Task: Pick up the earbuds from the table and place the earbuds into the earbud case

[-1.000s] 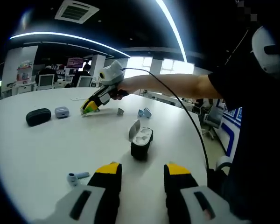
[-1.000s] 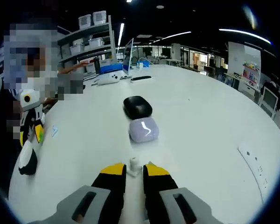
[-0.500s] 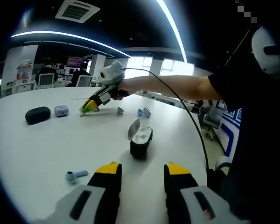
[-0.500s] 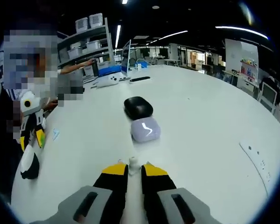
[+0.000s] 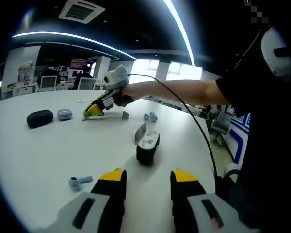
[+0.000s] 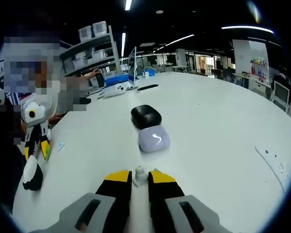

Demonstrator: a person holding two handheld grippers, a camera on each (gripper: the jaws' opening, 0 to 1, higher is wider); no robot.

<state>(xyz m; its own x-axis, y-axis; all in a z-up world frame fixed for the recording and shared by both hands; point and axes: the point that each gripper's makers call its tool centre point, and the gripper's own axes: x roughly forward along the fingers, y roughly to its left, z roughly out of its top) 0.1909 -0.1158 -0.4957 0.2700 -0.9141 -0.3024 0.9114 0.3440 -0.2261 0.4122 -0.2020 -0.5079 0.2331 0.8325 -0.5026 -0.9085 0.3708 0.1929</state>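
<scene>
My right fingers (image 6: 140, 176) are clenched on a white earbud (image 6: 139, 172), held just above the desk (image 6: 223, 131). My left fingers (image 5: 146, 180) hang released over the near edge, grasping nothing. The open earbud case (image 5: 147, 146) stands mid-desk just ahead of them, a blue earbud (image 5: 79, 181) lying beside. I judge the carry comes next: bring the earbud over the case's open cavity and lower it in.

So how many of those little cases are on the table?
3. In the left gripper view, an open case stands nearest, and a closed black case and a lavender case lie side by side farther off. More may be hidden out of frame.
</scene>
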